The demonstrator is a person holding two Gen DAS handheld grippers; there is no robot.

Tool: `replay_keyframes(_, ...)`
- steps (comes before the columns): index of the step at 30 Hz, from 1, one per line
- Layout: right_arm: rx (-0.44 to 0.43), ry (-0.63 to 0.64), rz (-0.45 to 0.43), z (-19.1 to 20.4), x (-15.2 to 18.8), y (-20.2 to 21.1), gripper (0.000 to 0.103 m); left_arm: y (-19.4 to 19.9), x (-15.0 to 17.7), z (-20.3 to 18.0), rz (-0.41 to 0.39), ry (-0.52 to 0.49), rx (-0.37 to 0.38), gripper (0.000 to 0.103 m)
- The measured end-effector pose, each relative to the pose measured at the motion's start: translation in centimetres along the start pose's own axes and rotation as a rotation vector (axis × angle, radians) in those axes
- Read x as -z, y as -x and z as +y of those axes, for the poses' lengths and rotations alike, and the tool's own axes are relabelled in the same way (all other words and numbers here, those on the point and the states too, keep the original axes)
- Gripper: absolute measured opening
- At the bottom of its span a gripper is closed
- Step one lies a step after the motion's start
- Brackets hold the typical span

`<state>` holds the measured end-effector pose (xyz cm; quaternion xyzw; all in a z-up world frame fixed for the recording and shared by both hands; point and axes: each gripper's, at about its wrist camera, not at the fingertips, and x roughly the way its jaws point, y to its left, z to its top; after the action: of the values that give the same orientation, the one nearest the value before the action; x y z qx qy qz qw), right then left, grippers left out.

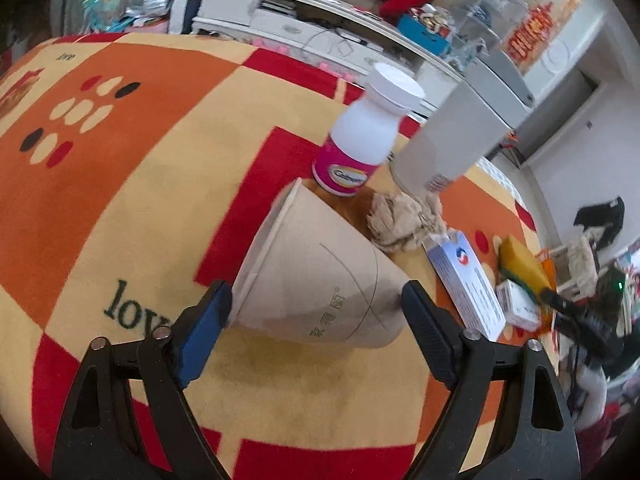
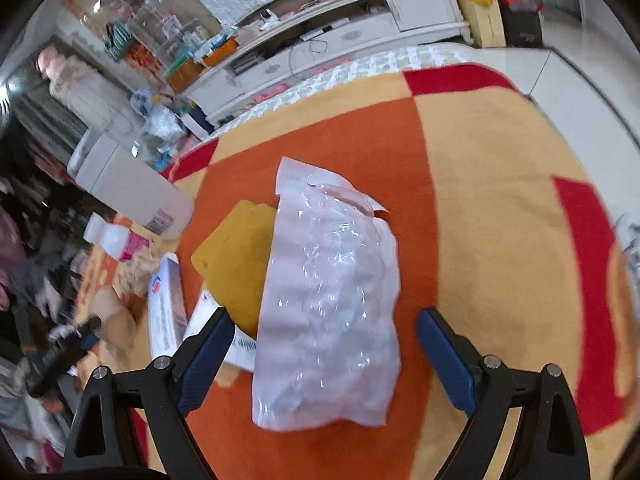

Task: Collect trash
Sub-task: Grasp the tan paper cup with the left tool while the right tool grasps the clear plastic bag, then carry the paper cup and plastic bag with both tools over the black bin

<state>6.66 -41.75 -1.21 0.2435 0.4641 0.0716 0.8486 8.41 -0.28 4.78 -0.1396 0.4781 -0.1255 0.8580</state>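
A brown paper cup (image 1: 320, 276) lies on its side on the patterned blanket, between the fingers of my left gripper (image 1: 316, 300). The jaws are wide and about touch the cup's rim and base. Behind it lie a crumpled brown paper wad (image 1: 404, 220), a white pill bottle (image 1: 364, 136) with a pink label, and a white bin (image 1: 452, 140). My right gripper (image 2: 324, 332) is open over a clear plastic bag (image 2: 332, 292) that lies flat between its fingers. The left gripper and the cup also show in the right wrist view (image 2: 116, 316), blurred.
A blue-and-white box (image 1: 464, 284), a small white box (image 1: 516, 304) and a yellow sponge (image 2: 236, 260) lie between the two grippers. The white bin (image 2: 132, 188) stands at the back left. A white TV cabinet (image 2: 340, 28) with clutter runs behind the blanket.
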Motion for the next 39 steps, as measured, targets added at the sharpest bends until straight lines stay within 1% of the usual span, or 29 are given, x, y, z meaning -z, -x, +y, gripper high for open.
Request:
replay_keyframes(1,-0.014,0.001,0.000,-0.1,0.1,0.0,0.087,0.2,0.1,-0.1,-0.001,-0.007,0.008,0.054)
replay_keyframes(2,-0.024,0.007,-0.003,-0.1,0.2,0.1,0.072,0.4,0.2,-0.1,0.009,-0.013,0.010,0.036)
replay_keyframes(3,-0.040,0.014,0.000,-0.1,0.4,0.3,0.055,0.3,0.4,-0.2,0.035,-0.018,0.021,0.014)
replay_keyframes(4,-0.045,0.020,0.002,0.0,0.7,0.5,0.055,0.4,0.5,-0.3,0.045,-0.019,0.022,0.009)
replay_keyframes(6,-0.033,0.045,-0.004,0.1,1.1,1.0,0.049,0.5,1.2,-0.9,0.056,-0.046,0.004,0.006)
replay_keyframes(9,-0.018,0.094,-0.028,0.7,2.2,2.6,0.046,1.7,2.3,-1.8,0.051,-0.067,0.038,0.005)
replay_keyframes(13,-0.001,0.156,-0.068,1.3,4.1,6.0,0.046,4.2,3.6,-3.1,0.032,-0.082,0.095,0.005)
replay_keyframes(16,0.017,0.202,-0.082,1.7,5.8,8.3,0.046,5.6,4.6,-4.0,0.027,-0.094,0.116,0.005)
replay_keyframes(23,0.040,0.241,-0.083,1.2,9.7,11.0,0.046,7.4,7.4,-7.5,0.035,-0.142,0.167,0.005)
replay_keyframes(25,0.037,0.239,-0.087,0.9,10.6,11.8,0.046,7.6,8.3,-8.9,0.042,-0.171,0.173,0.005)
replay_keyframes(28,0.058,0.241,-0.097,0.0,11.7,12.8,0.046,7.7,9.5,-11.6,0.051,-0.216,0.204,0.005)
replay_keyframes(32,0.080,0.216,-0.109,-1.8,12.7,14.4,0.046,7.2,10.9,-16.0,0.071,-0.274,0.263,0.004)
replay_keyframes(39,0.138,0.156,-0.144,-5.5,13.9,17.9,0.046,5.2,13.3,-25.0,0.127,-0.389,0.376,0.004)
